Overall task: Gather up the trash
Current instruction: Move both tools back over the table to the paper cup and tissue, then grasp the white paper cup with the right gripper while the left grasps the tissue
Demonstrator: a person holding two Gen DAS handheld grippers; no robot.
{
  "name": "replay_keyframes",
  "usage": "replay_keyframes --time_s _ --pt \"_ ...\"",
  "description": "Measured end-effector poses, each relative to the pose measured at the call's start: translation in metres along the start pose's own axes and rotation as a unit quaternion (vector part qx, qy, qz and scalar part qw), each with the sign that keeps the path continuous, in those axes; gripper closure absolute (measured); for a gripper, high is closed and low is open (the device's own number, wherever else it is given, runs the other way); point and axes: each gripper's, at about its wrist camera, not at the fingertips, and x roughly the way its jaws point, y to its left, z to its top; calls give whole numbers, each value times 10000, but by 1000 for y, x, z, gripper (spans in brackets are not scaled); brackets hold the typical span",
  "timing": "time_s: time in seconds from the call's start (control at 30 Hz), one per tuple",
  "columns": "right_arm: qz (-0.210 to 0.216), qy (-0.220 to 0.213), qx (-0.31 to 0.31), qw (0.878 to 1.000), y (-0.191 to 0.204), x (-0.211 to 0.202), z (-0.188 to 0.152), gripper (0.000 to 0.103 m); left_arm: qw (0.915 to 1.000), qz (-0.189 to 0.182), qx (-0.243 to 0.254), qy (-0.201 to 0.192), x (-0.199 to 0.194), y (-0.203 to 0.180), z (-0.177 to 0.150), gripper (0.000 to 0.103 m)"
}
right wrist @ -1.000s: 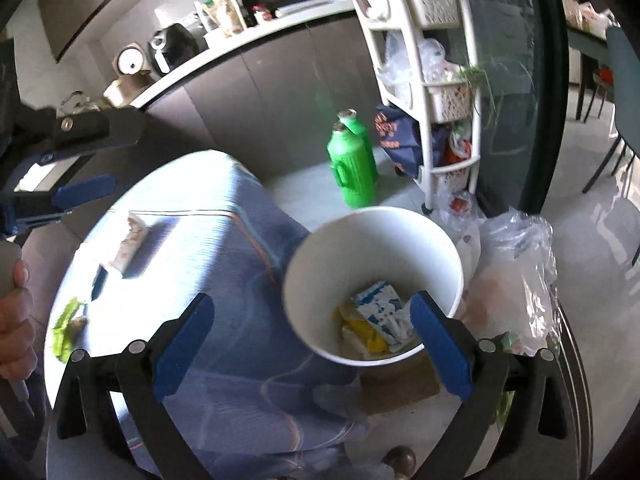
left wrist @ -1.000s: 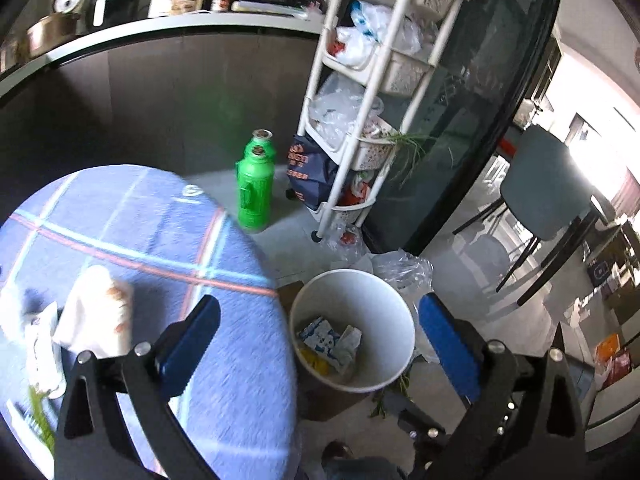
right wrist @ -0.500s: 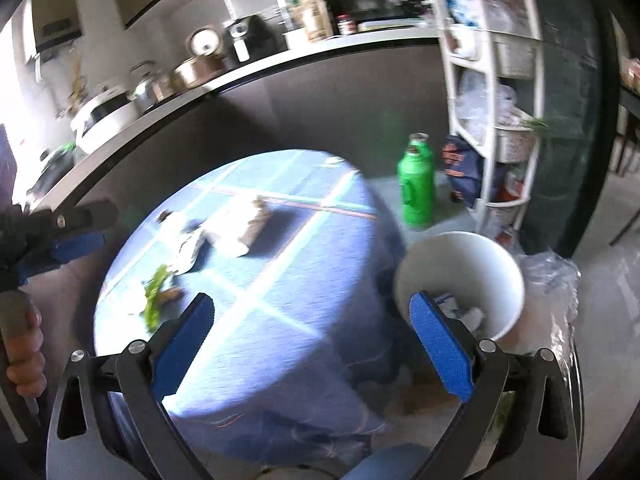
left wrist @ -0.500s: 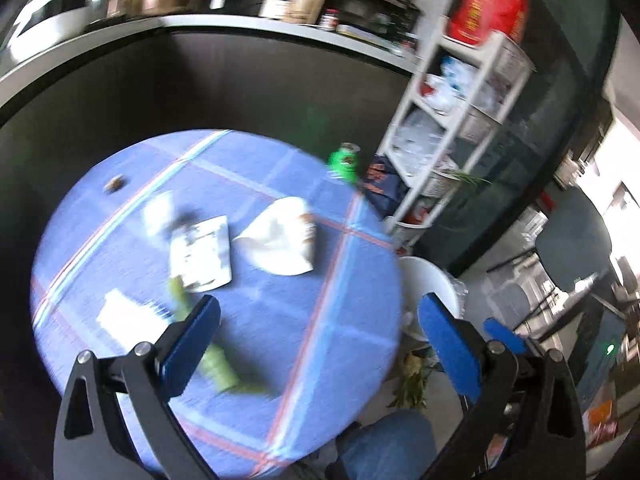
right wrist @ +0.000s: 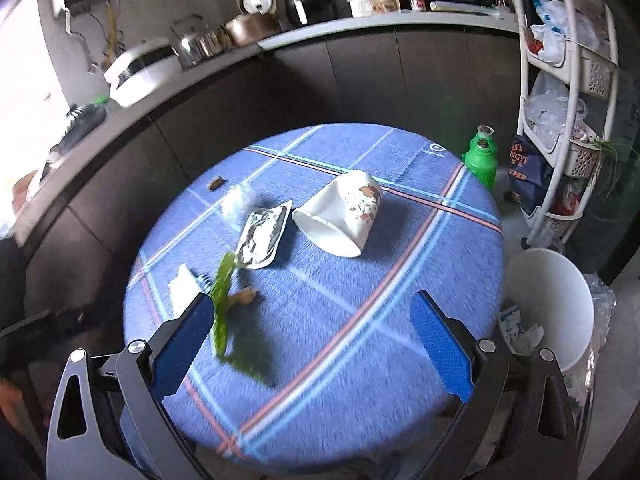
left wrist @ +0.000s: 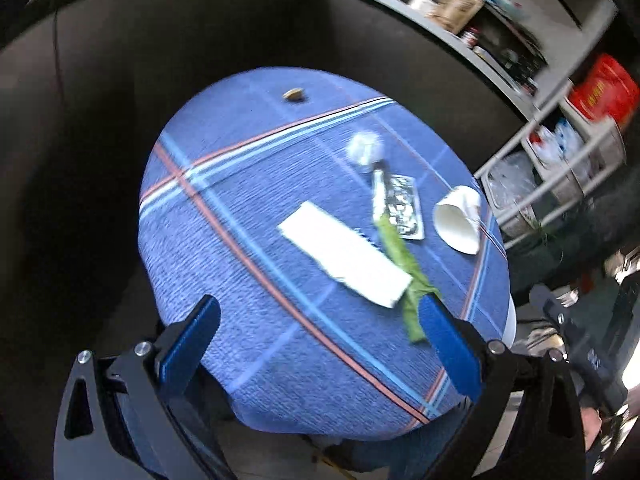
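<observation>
A kitchen with dark cabinets surrounds a round surface [right wrist: 360, 320] draped in a blue plaid cloth. On it lie several pieces of trash: a white paper cup [right wrist: 340, 216] tipped on its side, its long axis running from the open mouth at the near left to the base at the far right; a crumpled foil wrapper [right wrist: 262, 238] just left of it; a green leaf strip [right wrist: 222, 292] stretched from the wrapper toward the near edge; a white paper sheet [left wrist: 346, 258] lying diagonally beside the leaf; and a small brown scrap [left wrist: 293, 95] at the far edge. A white bin [right wrist: 554, 304] stands on the floor to the right, holding cartons. Both grippers hover above the cloth — left gripper [left wrist: 320, 348] and right gripper [right wrist: 312, 348] with jaws spread wide, holding nothing.
</observation>
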Motion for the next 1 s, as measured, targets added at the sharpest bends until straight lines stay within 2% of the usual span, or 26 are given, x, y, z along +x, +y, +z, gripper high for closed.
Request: replay_keyframes --time_s 0.13,0.27,0.33,0.47,0.6,0.63,0.73,0.8,0.87,1.0 --pt "-280 36 196 9994 3 29 31 9 9997 -50 -229 93 13 11 6 12" --pt "-550 158 353 9977 -4 59 52 9 9993 -149 -177 296 29 9 9 26" --pt "-675 266 518 9960 -9 78 60 9 9989 -236 -146 391 35 4 9 29" --pt "-683 454 783 9935 -17 110 67 9 9977 -356 -196 535 48 1 12 36" --pt "-568 711 1034 9905 -26 135 62 11 9970 -422 -279 588 58 -2 16 37" --pt "-497 749 1073 9902 -29 137 59 16 9969 -430 -286 594 59 -1 15 38" --pt "-387 807 1141 9894 -34 135 50 41 9961 -483 -332 666 68 -3 18 42" --pt "-327 767 1076 9907 -35 128 44 49 9955 -497 -391 701 75 -4 21 42" --pt "-402 728 976 9917 -36 122 40 69 9952 -510 -439 706 80 -3 24 42" --pt "-460 652 758 9939 -36 104 25 84 9956 -480 -471 651 87 -6 32 43"
